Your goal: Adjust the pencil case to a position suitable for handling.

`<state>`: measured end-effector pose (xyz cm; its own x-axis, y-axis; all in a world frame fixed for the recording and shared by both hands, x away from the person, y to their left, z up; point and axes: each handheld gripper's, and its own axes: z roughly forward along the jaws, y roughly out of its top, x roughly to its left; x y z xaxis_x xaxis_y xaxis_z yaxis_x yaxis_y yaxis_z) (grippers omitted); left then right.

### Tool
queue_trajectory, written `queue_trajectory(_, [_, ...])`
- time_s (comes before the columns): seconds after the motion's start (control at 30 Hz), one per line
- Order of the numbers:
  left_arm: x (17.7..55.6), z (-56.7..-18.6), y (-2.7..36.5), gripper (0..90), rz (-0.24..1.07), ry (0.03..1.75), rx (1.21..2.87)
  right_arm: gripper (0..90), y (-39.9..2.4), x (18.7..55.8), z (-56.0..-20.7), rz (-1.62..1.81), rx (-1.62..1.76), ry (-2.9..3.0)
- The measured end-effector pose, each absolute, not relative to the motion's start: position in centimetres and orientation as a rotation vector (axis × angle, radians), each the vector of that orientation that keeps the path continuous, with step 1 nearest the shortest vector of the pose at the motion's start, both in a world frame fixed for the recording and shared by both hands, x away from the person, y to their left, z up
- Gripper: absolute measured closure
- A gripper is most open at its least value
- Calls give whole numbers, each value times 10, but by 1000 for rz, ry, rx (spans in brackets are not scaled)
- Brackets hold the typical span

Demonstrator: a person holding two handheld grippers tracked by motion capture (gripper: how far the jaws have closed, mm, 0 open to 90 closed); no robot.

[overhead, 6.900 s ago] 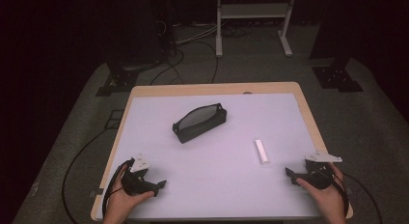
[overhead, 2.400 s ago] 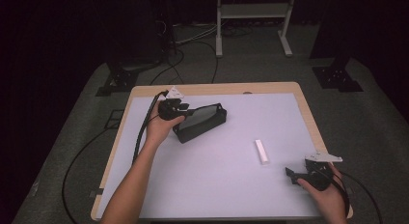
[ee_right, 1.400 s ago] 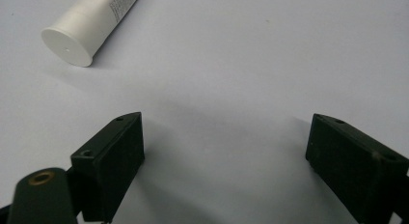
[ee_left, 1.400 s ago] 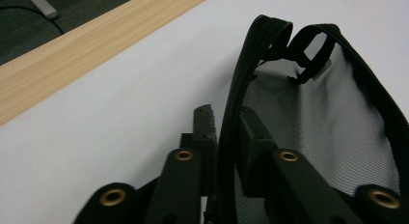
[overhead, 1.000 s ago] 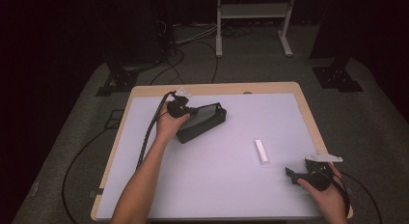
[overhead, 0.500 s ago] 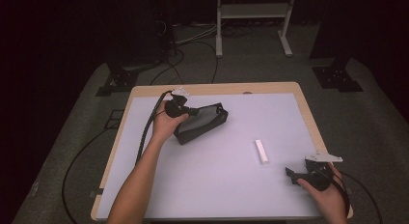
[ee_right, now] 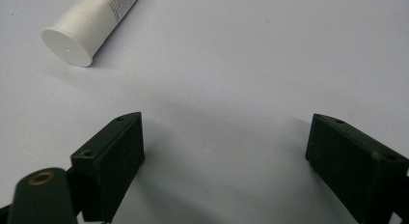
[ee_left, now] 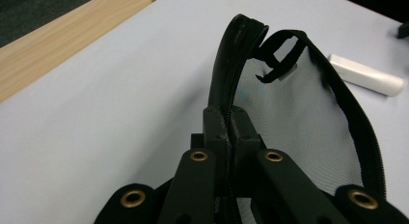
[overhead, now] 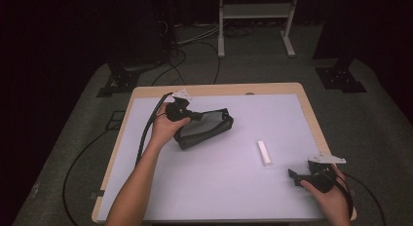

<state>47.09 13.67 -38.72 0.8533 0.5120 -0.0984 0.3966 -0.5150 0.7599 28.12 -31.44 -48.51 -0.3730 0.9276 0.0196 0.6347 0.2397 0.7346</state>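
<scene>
**Left tongs pinch the rim of a mesh pouch**

The left tongs [ee_left: 231,132] are clamped on the zipper edge of a black mesh zip pouch [overhead: 204,130] — one end of it tilted up off the pale grey tabletop [overhead: 219,187], left of centre. A white plastic tube [overhead: 264,152] lies flat to the pouch's right, well apart from it. The right tongs [ee_right: 226,151] rest near the tabletop's right front corner — jaws wide apart, nothing between them, the tube's cap just ahead.

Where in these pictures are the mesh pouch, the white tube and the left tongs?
mesh pouch [overhead: 207,129], high view, mesh side.
white tube [overhead: 264,152], high view, middle of its body.
left tongs [ee_left: 230,132], left gripper view, between the shut tips.
</scene>
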Motion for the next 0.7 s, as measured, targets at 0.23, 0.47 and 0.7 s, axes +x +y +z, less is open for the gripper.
queue_trajectory(0.23, [462, -387, 134, 883, 125, 608, 2178, 124, -314, 281, -485, 934, 1430, 2096])
queue_trajectory(0.47, [453, -388, 133, 883, 81, 552, 2196, 124, -314, 281, -485, 934, 1429, 2097])
queue_trajectory(0.7, [442, -390, 133, 883, 57, 509, 2211, 124, -315, 281, -485, 934, 1427, 2096])
